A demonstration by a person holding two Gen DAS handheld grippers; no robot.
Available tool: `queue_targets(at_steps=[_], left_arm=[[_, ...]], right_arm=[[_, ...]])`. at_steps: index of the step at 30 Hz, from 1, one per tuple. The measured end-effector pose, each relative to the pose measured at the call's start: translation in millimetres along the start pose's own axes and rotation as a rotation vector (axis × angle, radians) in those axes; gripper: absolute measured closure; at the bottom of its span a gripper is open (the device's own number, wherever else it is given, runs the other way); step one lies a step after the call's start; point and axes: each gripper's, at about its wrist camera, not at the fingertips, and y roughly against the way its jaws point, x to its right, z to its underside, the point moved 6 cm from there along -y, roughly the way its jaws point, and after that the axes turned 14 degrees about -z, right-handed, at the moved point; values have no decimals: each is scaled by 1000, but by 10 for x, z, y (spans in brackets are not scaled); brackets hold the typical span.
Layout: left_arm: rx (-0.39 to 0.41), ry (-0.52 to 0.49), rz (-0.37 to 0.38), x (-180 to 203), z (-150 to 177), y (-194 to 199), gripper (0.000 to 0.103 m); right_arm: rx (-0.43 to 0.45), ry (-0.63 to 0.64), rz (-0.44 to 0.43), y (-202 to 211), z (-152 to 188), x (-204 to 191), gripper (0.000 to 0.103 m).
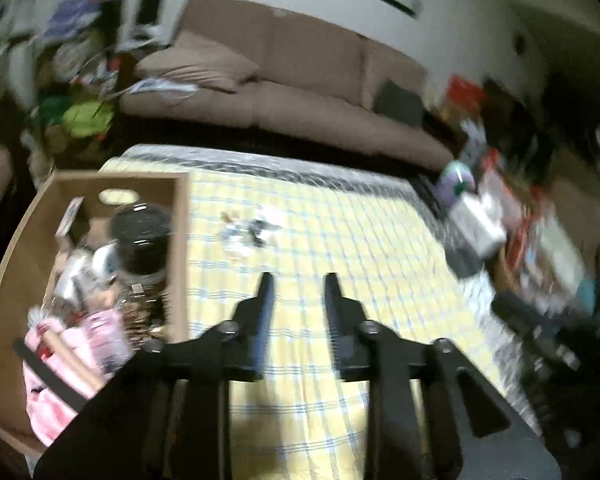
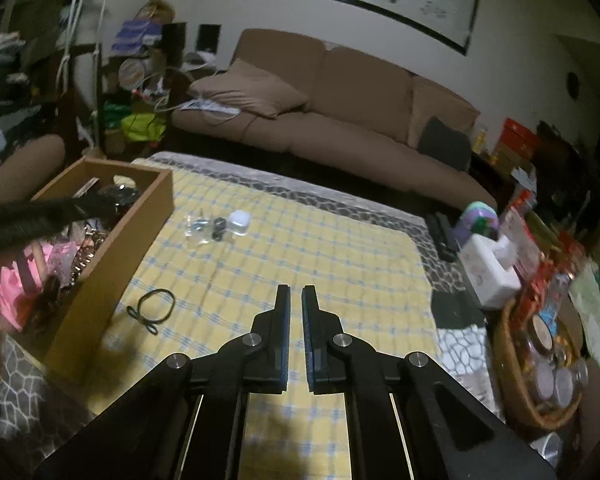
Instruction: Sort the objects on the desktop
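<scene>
A brown sorting box (image 2: 100, 280) stands at the left of the yellow checked cloth (image 2: 300, 248), holding a black jar (image 1: 142, 240), pink items (image 1: 96, 340) and other clutter. Small loose objects lie mid-table: a white case (image 2: 239, 222), black rings (image 2: 218, 229) and clear bits (image 2: 198, 226); they also show blurred in the left wrist view (image 1: 252, 230). A black hair tie (image 2: 154, 308) lies beside the box. My left gripper (image 1: 299, 280) is open and empty, above the cloth right of the box. My right gripper (image 2: 296, 292) is nearly closed, empty, over the cloth.
A white tissue box (image 2: 490, 272), a purple container (image 2: 478, 216) and a wicker basket of jars (image 2: 540, 364) crowd the right edge. A black remote (image 2: 440, 232) lies at the far right of the cloth. A brown sofa (image 2: 340, 112) stands behind the table.
</scene>
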Motion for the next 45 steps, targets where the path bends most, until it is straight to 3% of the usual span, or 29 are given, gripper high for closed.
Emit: queue_targets(at_steps=[2,4,7,9,13,15,21,22,23,24,25,26,28,30,33,35,37,41,45], left_arm=[[-9,-116,-83,275,141,-114,54],[-20,-192,-197,415,294,-273,54],[-97,-218,-277,452,503,-576,54],[-128,-211,-315,400,579,-702,49],[-188,-216,-357,302,718,-955,24],[-212,-221,-356,268,765,-1040,23],[-148,-398,-480,368,901,-1163,20],[-128,-439,-497,406,936,-1182,23],[-126,-472,-482,452,982,-1212,33],[-162,-485,-435,482,1048,-1283,69],[-199,-466,-382,513,1113,-1333,91],[-194,-452,-382,542,1113,-1325,99],[-191,-498,-424,620,1132,-1318,102],[-191,-477,-412,638,1112,-1272,103],[-204,-337,-335,516,888,-1100,103],[-228,-156,-215,298,645,-933,103],[-200,14,-89,70,355,-744,103],[-109,113,-56,-265,29,-345,103],[-106,163,-44,-481,-21,-296,103]], right_arm=[[-2,-11,-13,5,0,55,98],[15,-24,-19,78,-21,136,98],[31,-33,-32,138,-23,204,98],[30,-42,-45,175,9,245,98],[24,-57,-72,225,60,265,98],[23,-50,-77,236,82,246,98],[21,-52,-112,265,111,199,98],[19,-53,-113,266,115,201,98],[20,-59,-115,267,117,212,98],[20,-62,-114,262,121,238,98],[17,-67,-111,255,127,260,98],[16,-70,-108,248,132,280,98],[7,-80,-104,221,157,332,98],[-2,-92,-98,197,187,381,98],[-10,-107,-90,168,232,467,98],[-15,-118,-89,152,250,501,98],[-22,-127,-89,129,267,523,98],[-40,-122,-94,72,301,471,98],[-54,-113,-107,8,334,400,98]])
